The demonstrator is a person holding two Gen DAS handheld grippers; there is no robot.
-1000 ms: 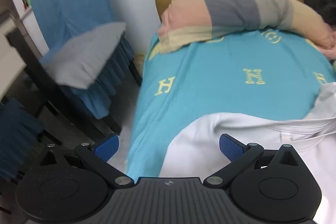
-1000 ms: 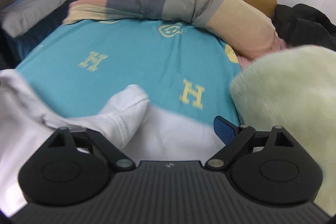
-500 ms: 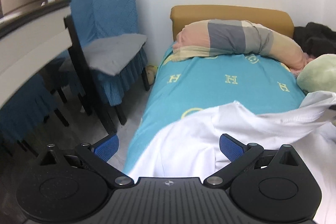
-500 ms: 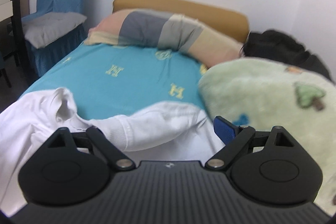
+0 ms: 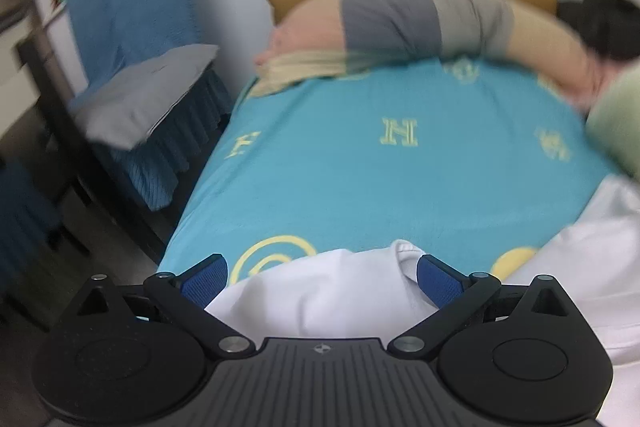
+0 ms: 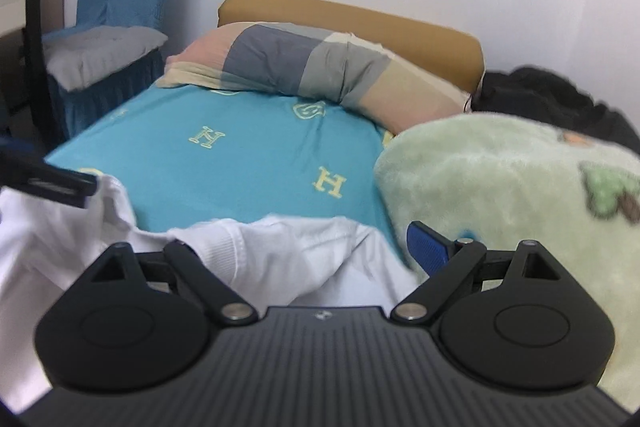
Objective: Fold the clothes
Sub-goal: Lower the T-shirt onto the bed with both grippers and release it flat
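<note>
A white long-sleeved garment (image 5: 320, 295) lies crumpled at the near end of the bed. In the left wrist view its collar edge sits between the blue pads (image 5: 204, 279) of my left gripper (image 5: 320, 279), which is open just above it. In the right wrist view the garment (image 6: 280, 259) bunches up with a ribbed cuff draped over the left finger of my right gripper (image 6: 308, 251). That gripper is open, and only its right pad (image 6: 426, 251) shows. The left gripper's finger (image 6: 52, 183) pokes in at that view's left edge, over the cloth.
The bed has a teal sheet (image 5: 380, 167) with yellow letters and a striped pillow (image 6: 304, 67) at the tan headboard (image 6: 360, 23). A pale green fleece blanket (image 6: 500, 187) is heaped on the right, with dark clothing (image 6: 552, 95) behind it. A blue-covered chair (image 5: 132, 67) stands beside the bed on the left.
My left gripper has dropped lower and closer to the bed, over the garment's collar edge. It now shows at the left of the right wrist view. The right gripper has shifted slightly.
</note>
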